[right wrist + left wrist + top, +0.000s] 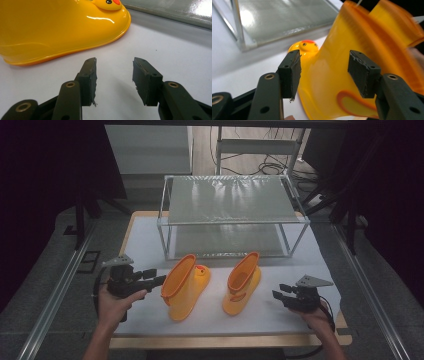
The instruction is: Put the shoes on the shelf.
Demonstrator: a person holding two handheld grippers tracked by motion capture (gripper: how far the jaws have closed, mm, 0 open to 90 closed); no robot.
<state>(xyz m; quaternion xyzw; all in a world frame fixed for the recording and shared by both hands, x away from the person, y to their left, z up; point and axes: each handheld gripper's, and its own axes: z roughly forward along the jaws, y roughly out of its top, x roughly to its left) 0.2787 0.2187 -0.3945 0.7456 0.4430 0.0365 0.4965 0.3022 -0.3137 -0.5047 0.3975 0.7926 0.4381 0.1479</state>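
Standing side by side near the front edge of the table, two yellow rain boots face the back edge, their soles running front to back; the left boot leans its shaft toward the left edge, while the right boot stands more upright; behind them sits a wire shelf rack; the left gripper reaches at the left boot's shaft, jaws wide apart on either side of it, pads not pressing; the right gripper lies just right of the right boot, jaws half open, holding nothing
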